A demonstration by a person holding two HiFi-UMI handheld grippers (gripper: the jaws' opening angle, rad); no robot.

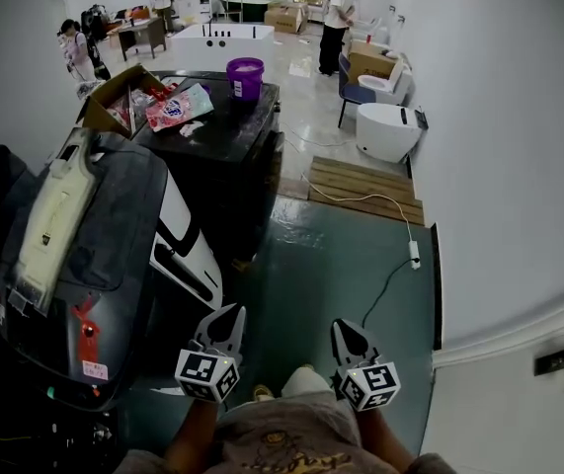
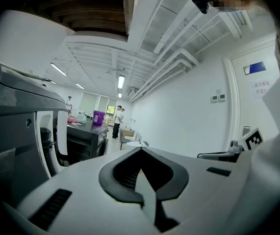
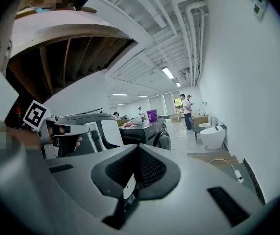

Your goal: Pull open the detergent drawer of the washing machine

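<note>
The washing machine (image 1: 114, 235) fills our left, its white-rimmed door (image 1: 185, 247) facing the green floor (image 1: 341, 265). We judge the detergent drawer sits high on that front, though we cannot make it out. The left gripper (image 1: 228, 316) is nearer than the right gripper (image 1: 345, 328), and both hang clear, fingers closed on nothing.

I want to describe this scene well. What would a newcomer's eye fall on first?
The left gripper and right gripper, low in the head view, both shut and empty over the green floor. At left stands the dark washing machine; behind it a purple bucket tops a black unit.
</note>
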